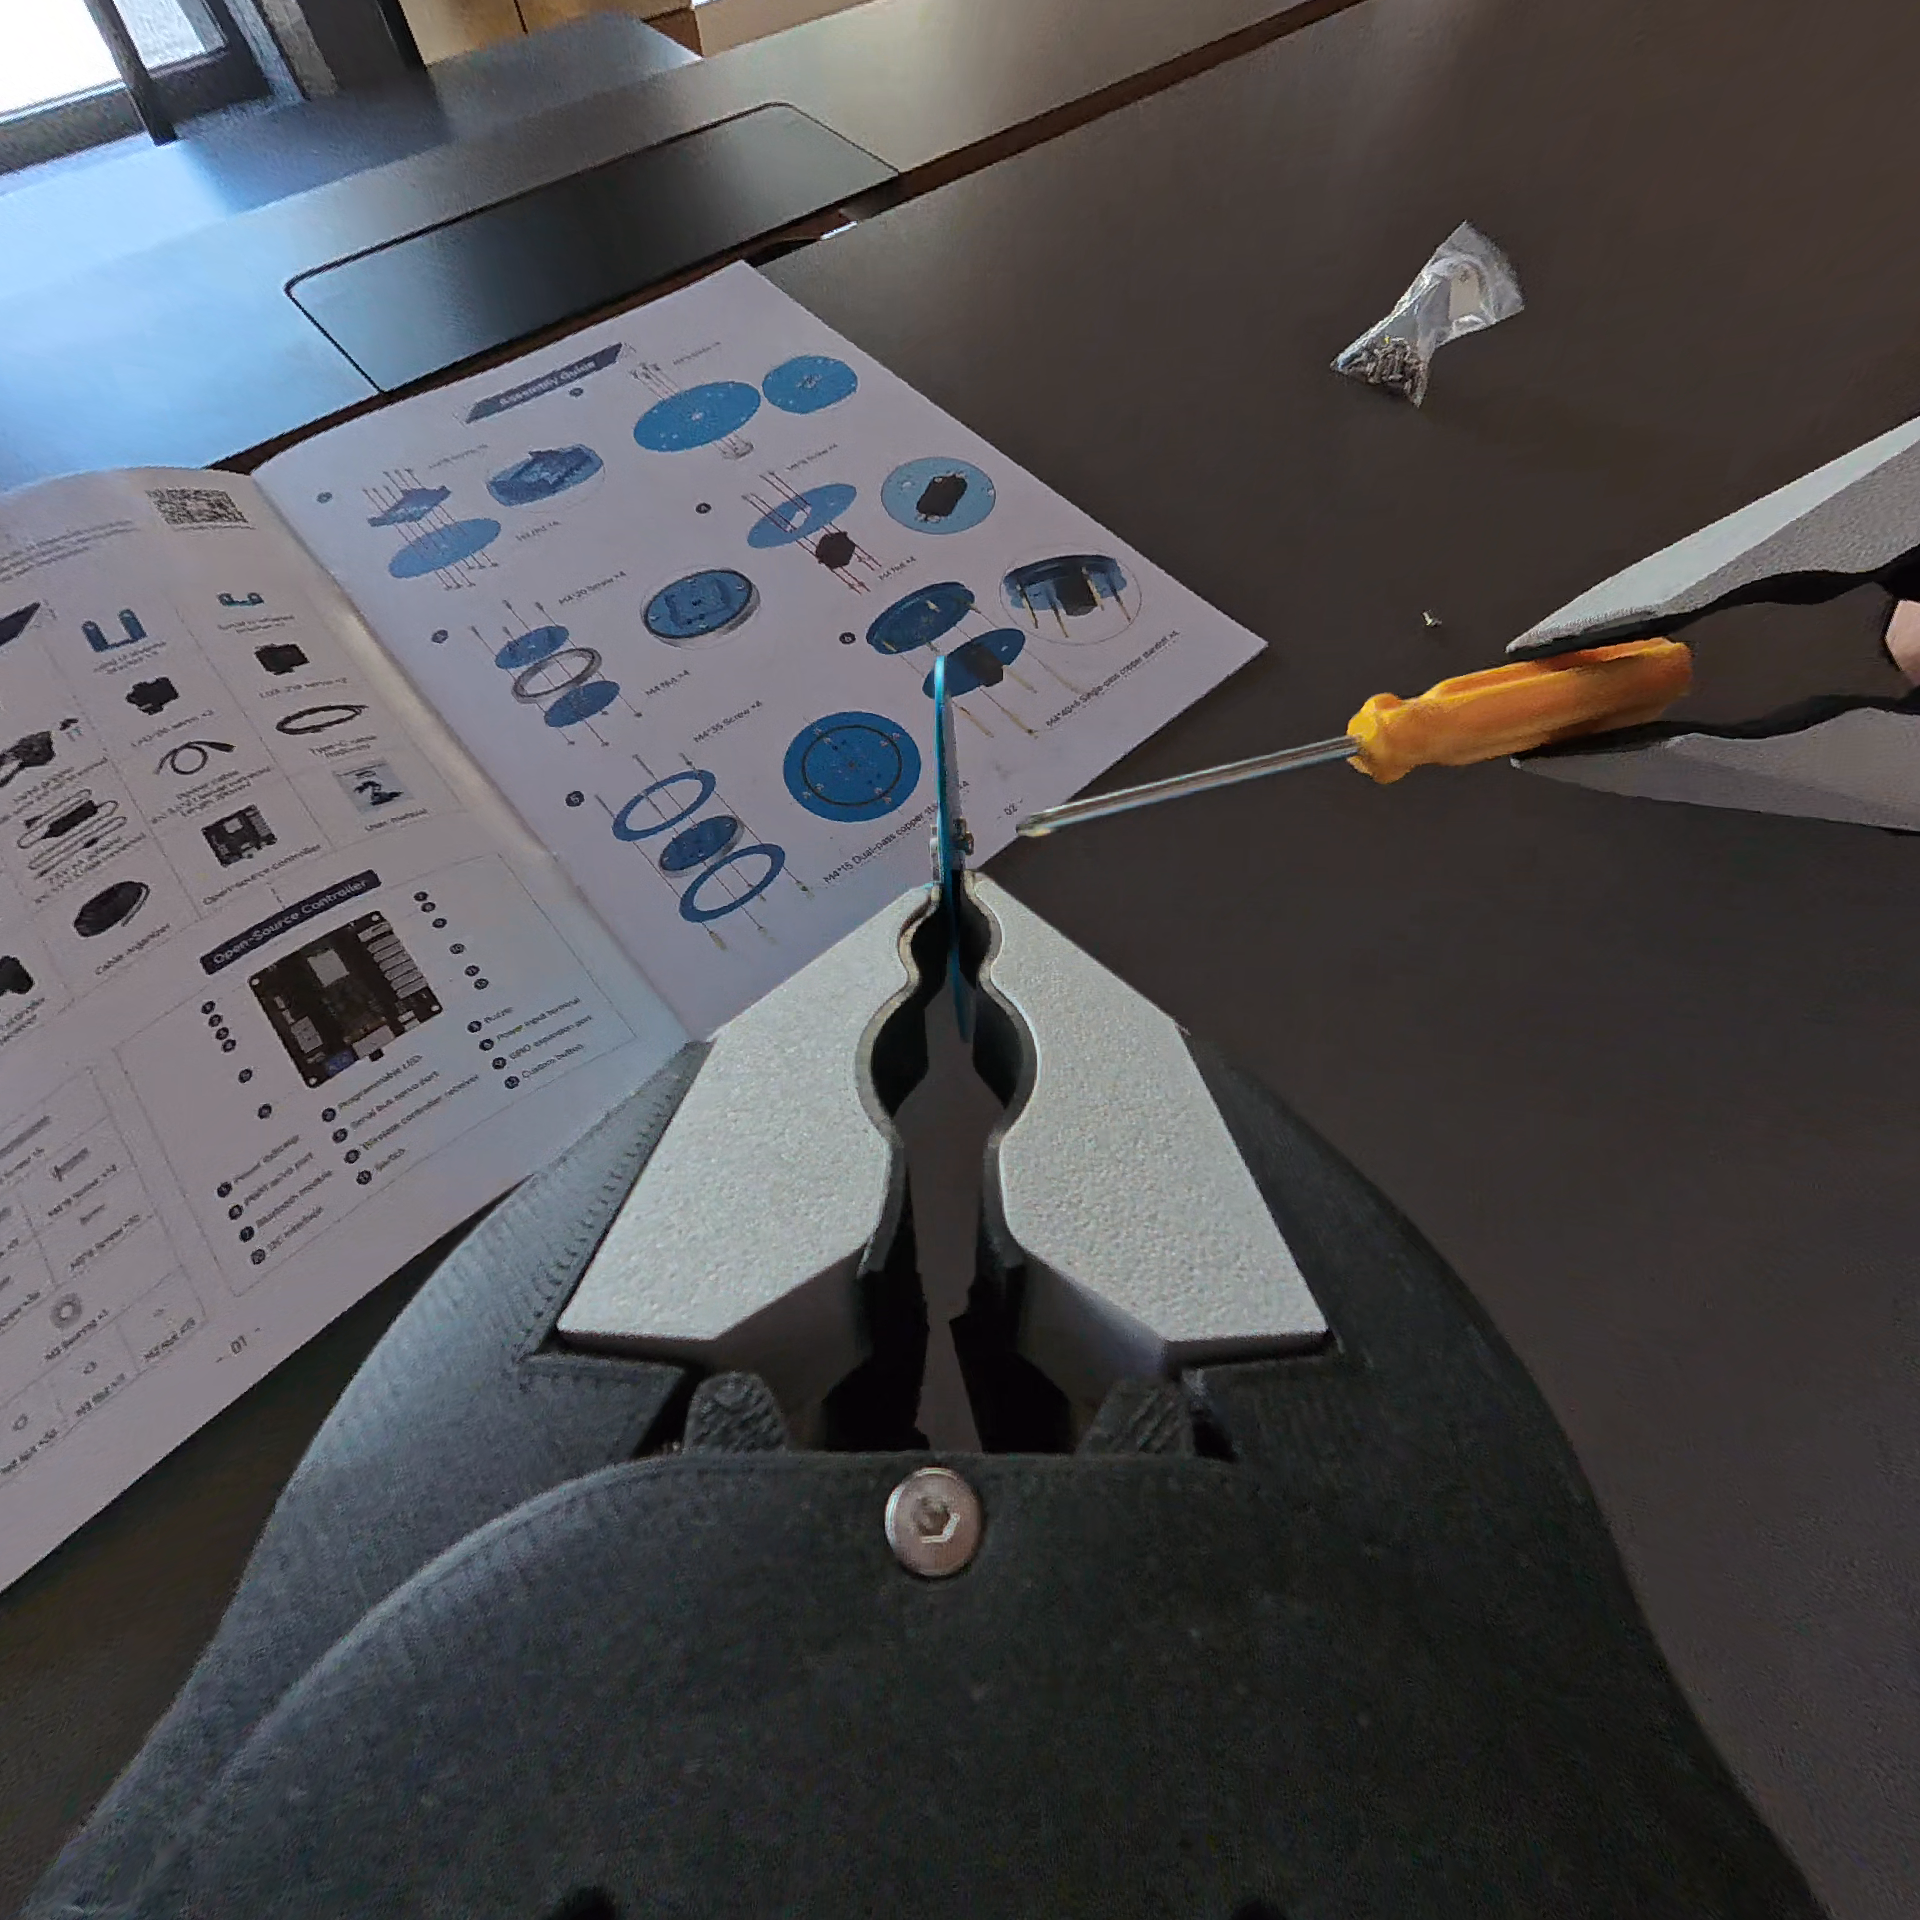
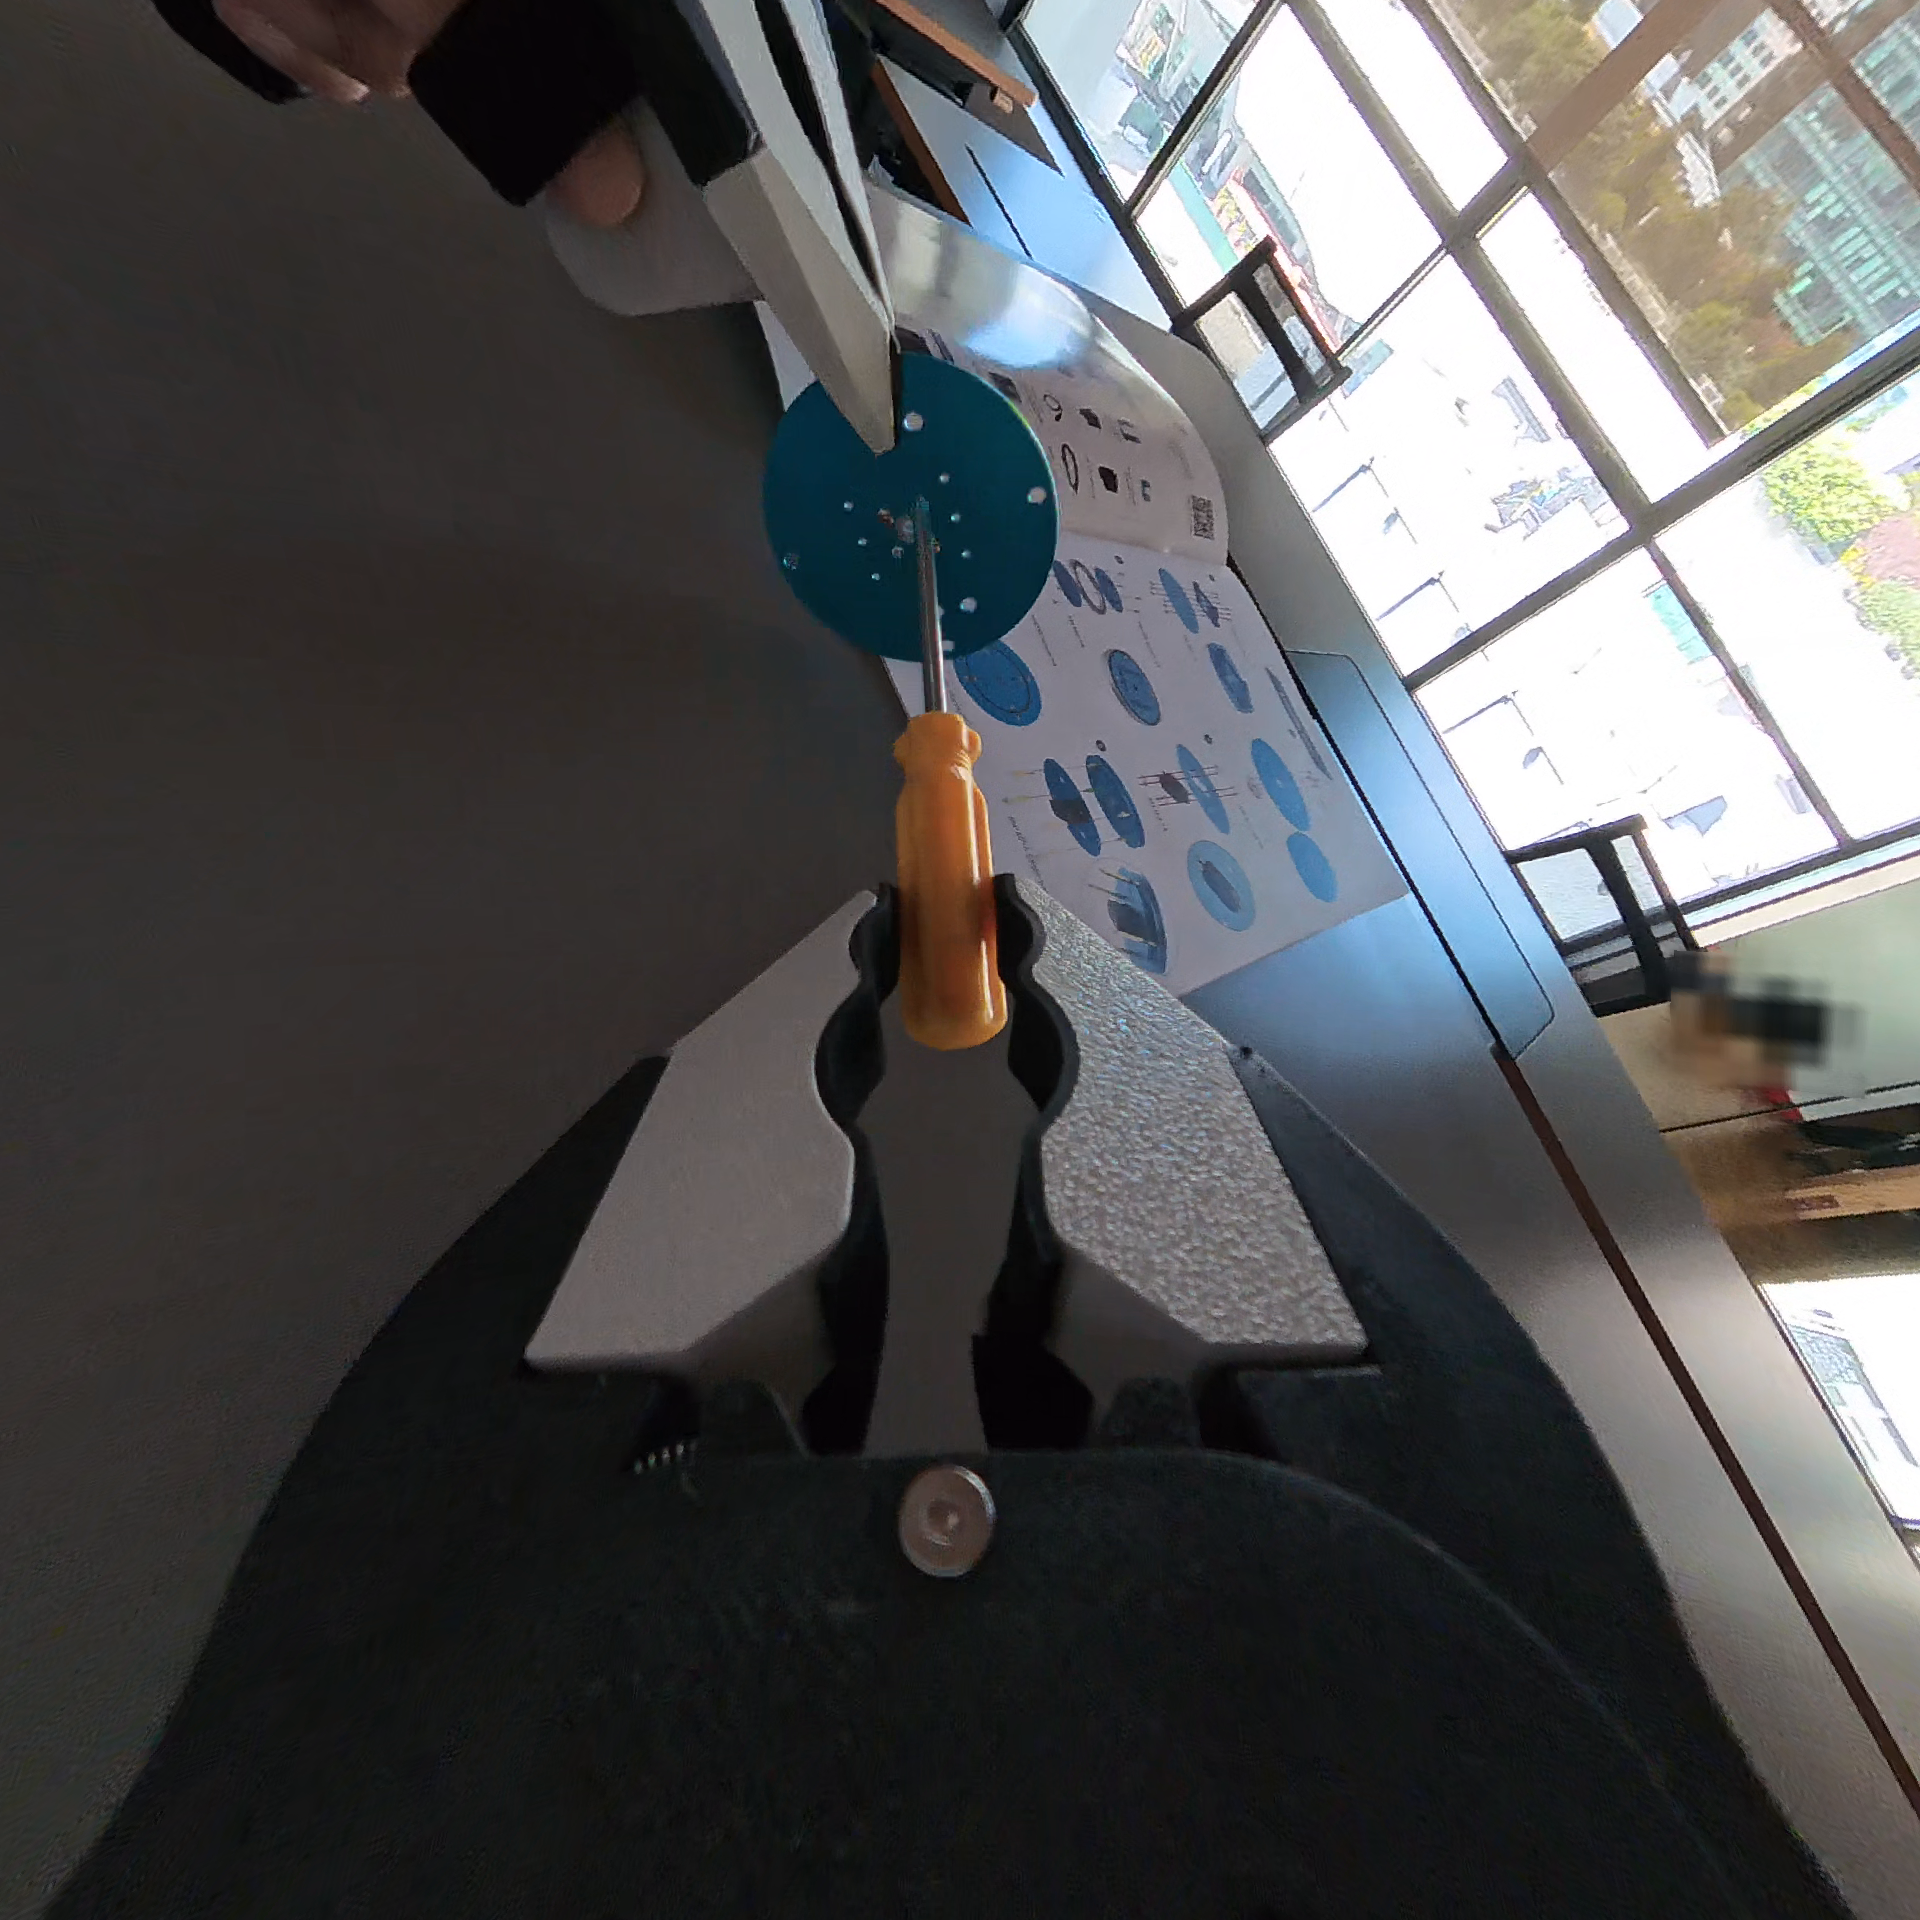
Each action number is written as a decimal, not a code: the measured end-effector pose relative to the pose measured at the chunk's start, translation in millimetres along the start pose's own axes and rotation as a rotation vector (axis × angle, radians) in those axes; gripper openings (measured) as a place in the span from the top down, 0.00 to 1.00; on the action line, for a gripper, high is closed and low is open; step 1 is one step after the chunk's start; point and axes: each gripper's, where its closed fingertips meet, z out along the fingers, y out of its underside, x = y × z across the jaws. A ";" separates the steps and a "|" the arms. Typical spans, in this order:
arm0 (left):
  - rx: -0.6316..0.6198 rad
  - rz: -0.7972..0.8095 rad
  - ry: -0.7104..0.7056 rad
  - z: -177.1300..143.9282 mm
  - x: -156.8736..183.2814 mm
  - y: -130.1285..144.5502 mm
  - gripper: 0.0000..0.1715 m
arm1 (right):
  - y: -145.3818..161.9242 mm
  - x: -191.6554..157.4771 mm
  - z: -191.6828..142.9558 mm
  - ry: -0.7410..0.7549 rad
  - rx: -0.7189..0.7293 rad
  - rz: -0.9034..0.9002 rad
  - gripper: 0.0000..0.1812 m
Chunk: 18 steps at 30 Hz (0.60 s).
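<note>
Right gripper [image 2: 940, 935]: clamps screwdriver [image 2: 948, 883] handle.
Tip: on blue disc [image 2: 987, 582] centre.
Left gripper [image 2: 881, 442]: pinches disc rim.

I see strong daylight from the windows [image 2: 1558, 468], blown out white; the dark worktop [image 1: 1455, 1143] stays dim beside my hand-held gripper, with wide-angle bending at edges.

Both wrist views look closely along their fingers, sharing the blue disc [image 1: 948, 769] (right view rolled sideways).
</note>
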 end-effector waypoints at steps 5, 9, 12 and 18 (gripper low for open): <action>-0.017 -0.026 0.006 1.5 -1.6 3.2 1.00 | 3.4 -1.5 4.9 0.015 -0.031 -0.036 0.90; -0.019 -0.022 0.003 1.4 -1.2 3.2 1.00 | 0.8 -3.5 7.9 0.021 -0.037 -0.060 0.91; -0.019 -0.029 0.006 1.2 -1.7 3.5 1.00 | 1.6 -3.4 8.1 0.036 -0.044 -0.084 0.90; -0.020 -0.031 0.008 1.2 -1.7 3.4 1.00 | 1.2 -1.9 8.2 0.034 -0.039 -0.066 0.90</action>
